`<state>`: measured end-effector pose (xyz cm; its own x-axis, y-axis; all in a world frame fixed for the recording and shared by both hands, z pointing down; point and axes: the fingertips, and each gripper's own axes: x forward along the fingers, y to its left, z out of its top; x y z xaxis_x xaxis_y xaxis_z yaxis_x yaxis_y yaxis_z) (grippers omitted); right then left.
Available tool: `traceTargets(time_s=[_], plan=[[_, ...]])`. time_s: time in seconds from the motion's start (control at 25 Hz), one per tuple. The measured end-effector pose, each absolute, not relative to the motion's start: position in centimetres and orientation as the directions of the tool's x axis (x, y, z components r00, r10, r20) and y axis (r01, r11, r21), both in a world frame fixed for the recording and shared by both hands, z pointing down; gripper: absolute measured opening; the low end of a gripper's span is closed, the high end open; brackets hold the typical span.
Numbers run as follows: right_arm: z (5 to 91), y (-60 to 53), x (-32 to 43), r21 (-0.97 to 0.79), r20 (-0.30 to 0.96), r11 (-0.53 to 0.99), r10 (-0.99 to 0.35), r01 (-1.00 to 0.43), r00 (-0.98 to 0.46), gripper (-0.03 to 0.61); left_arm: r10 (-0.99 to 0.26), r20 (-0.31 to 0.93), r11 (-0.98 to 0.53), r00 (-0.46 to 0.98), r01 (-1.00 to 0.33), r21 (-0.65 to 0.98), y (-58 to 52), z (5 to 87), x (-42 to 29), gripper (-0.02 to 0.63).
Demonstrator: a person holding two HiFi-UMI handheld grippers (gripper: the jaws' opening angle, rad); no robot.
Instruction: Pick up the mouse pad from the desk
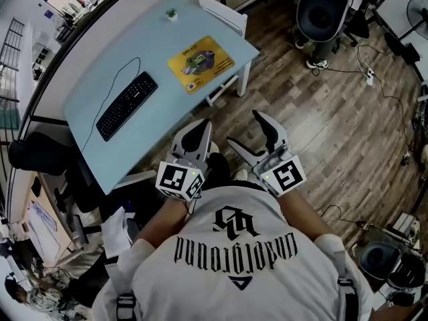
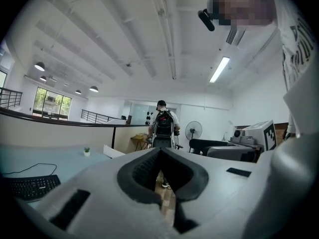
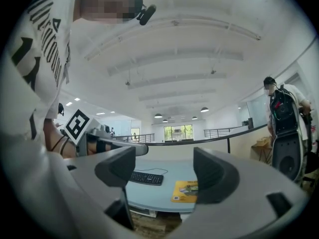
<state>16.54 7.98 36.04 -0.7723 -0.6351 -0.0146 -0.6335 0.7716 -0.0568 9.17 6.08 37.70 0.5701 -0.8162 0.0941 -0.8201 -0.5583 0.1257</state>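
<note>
The yellow mouse pad (image 1: 200, 60) lies flat on the right part of the light blue desk (image 1: 100, 85), well ahead of both grippers. In the right gripper view the mouse pad (image 3: 187, 191) shows between the jaws, far off on the desk (image 3: 159, 198). My left gripper (image 1: 200, 130) is held over the wooden floor in front of the desk, its jaws together with nothing in them; in its own view the left gripper (image 2: 160, 153) shows its pads meeting at the tips. Beside it, my right gripper (image 1: 251, 134) stands open and empty, as the right gripper (image 3: 164, 166) also does in its own view.
A black keyboard (image 1: 127, 104) with its cable lies left of the pad, and a small potted plant (image 1: 172, 14) stands at the desk's far edge. A white chair (image 1: 224, 15) is tucked at the desk's right end. A black office chair (image 1: 324, 9) and cables (image 1: 374, 79) occupy the floor to the right.
</note>
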Motion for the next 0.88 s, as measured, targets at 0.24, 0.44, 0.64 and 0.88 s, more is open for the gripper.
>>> traceTargets(time_s=[0.24,0.44,0.64,0.88], plan=[[36.5,4.5,15.6,-0.034,-0.021,0.766,-0.642,-0.642,-0.766,0.351,-0.815,0.080,-0.559,0.574,-0.814,0.158,2.5,38.4,8.2,0.003],[36.2,0.0,13.8,-0.033,0.018,0.765,-0.643,-0.644,-0.765,0.351,-0.813,0.060,-0.562,0.579,-0.808,0.179,-2.1,38.1,6.4,0.003],[35.7,-5.2,10.7,-0.012,0.023,0.763,-0.646,-0.647,-0.763,0.351,-0.810,0.057,-0.565,0.584,-0.802,0.197,-6.9,38.0,3.3,0.003],[35.2,-10.2,6.2,0.033,0.008,0.768,-0.640,-0.640,-0.768,0.351,-0.813,0.031,-0.567,0.582,-0.803,0.184,-11.3,36.9,-1.4,0.003]])
